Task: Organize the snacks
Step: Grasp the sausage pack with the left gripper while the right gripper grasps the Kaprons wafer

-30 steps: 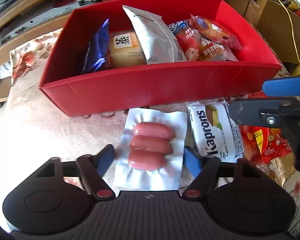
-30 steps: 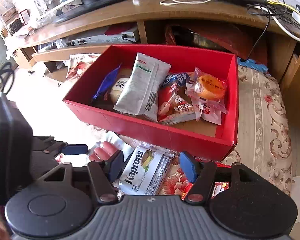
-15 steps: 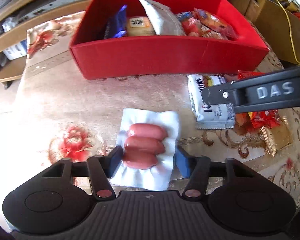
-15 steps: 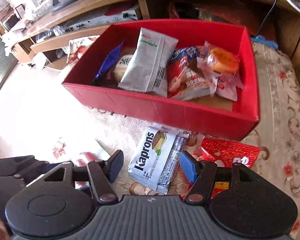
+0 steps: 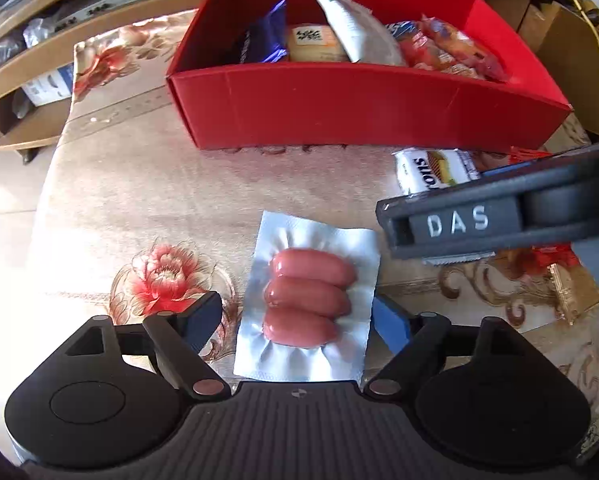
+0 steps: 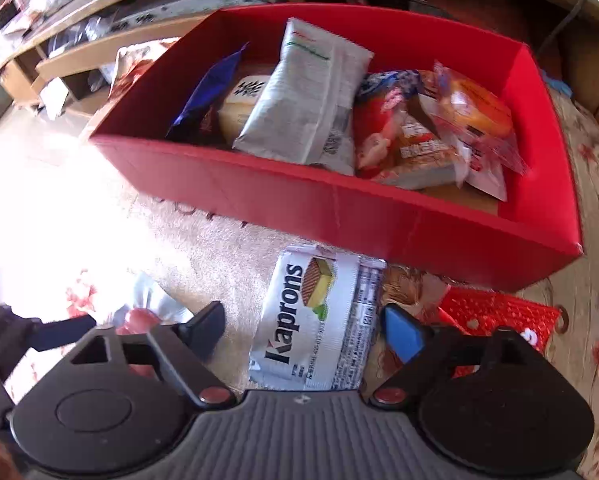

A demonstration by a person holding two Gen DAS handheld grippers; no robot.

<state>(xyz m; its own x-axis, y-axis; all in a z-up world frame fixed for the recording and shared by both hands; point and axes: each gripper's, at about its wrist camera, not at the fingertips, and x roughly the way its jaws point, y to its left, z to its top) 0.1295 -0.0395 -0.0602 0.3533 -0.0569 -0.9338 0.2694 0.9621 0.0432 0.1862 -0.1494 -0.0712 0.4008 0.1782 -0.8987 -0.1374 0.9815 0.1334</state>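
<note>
I'm seeing several snacks sitting in the box [image 6: 339, 200], while my released left gripper [image 5: 299, 318] and right gripper [image 6: 303, 330] are straddling the sausages [image 5: 305, 300] and wafers [image 6: 319, 320].

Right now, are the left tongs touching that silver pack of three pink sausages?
Cannot tell. In the left wrist view the left tongs straddle the silver sausage pack; the blue pad meets its edge, but contact is not plain.

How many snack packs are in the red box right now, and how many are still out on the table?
In the red box: 5
On the table: 3: sausage pack, Kaprons wafer pack, red packet
Total: 8
</note>
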